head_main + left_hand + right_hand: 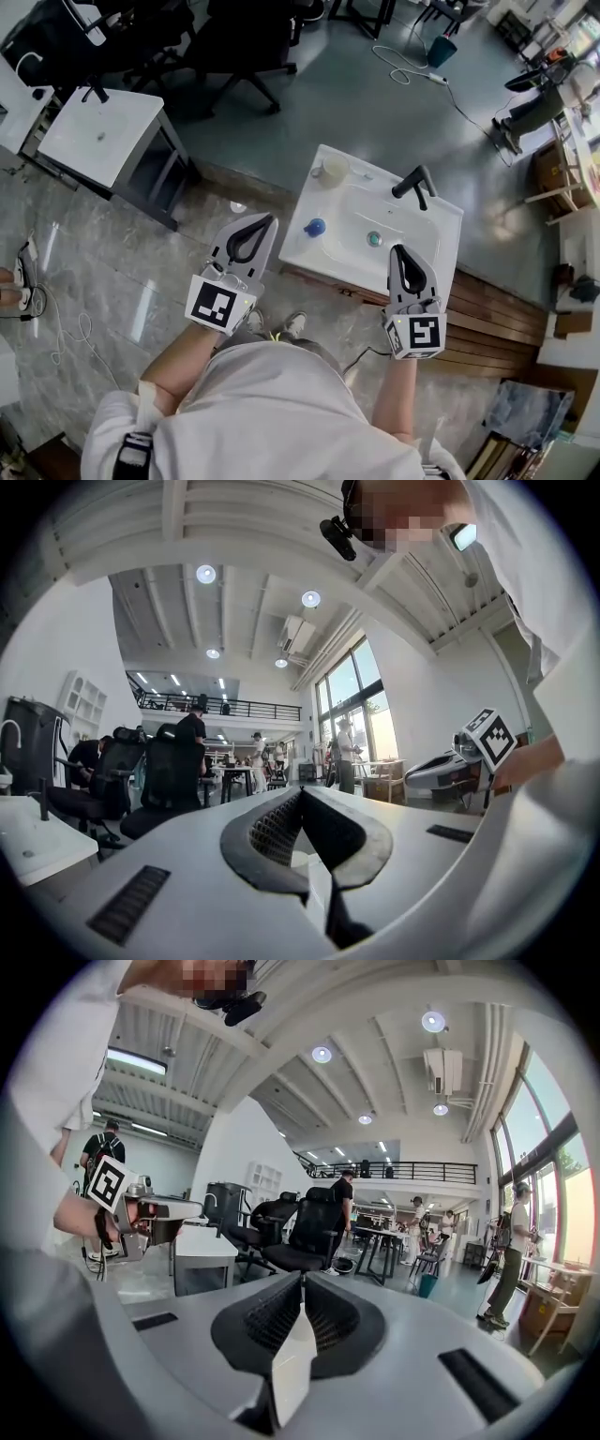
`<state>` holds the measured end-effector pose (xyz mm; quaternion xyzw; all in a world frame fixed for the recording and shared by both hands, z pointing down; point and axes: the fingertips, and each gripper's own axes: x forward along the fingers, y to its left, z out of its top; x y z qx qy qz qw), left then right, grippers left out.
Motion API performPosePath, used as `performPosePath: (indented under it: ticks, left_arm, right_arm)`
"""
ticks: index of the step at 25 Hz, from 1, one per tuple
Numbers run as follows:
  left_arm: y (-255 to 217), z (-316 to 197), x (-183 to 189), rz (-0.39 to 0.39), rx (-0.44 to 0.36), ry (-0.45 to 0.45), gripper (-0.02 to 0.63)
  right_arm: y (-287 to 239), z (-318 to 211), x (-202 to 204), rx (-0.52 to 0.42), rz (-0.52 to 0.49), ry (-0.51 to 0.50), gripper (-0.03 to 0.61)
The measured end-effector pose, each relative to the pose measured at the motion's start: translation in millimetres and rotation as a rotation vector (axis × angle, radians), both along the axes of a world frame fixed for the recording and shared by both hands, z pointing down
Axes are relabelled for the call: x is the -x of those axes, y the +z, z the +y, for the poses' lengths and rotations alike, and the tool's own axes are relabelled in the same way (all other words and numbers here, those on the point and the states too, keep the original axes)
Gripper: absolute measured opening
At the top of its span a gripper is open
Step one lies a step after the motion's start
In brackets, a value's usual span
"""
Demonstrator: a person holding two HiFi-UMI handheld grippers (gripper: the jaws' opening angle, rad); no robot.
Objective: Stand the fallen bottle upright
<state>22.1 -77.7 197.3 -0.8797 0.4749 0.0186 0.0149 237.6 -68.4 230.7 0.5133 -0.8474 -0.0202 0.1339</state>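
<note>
1. The small bottle with a blue cap (pixel 315 227) sits on the left shelf of the white ceramic washbasin (pixel 448 217). It is just beyond the tips of my left tongs (pixel 271 219) and well to the left of my right tongs (pixel 398 249). From above I see mostly its cap, so I judge that it is standing, though the steep angle leaves some doubt.
2. My left tongs are closed with nothing between the ribbed pads, and they touch nothing.
3. My right tongs are also closed and empty. They hang over the near rim of the basin, with the green drain plug (pixel 374 239) just beyond and left of their tips.
4. Farther off are a pale translucent round cup (pixel 333 170) at the basin's far left corner and a black tap (pixel 415 183) beyond my right tongs.
5. I take the righting step as done, or nearly so. Next I only need to check that the bottle stays steady, and if it leans, open my left tongs and go down to it.
</note>
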Motion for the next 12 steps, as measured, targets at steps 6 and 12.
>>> performPosePath:
  ticks: [6,12]
  left_arm:
    - [-21,3,-2,-0.002,-0.021,-0.011,0.017]
    - [-40,0,-5,-0.012,-0.044,-0.017,0.017]
  right_arm:
    - [-26,9,-4,-0.033,-0.011,-0.016,0.044]
    - [-55,15,-11,-0.085,-0.018,-0.018,0.044]
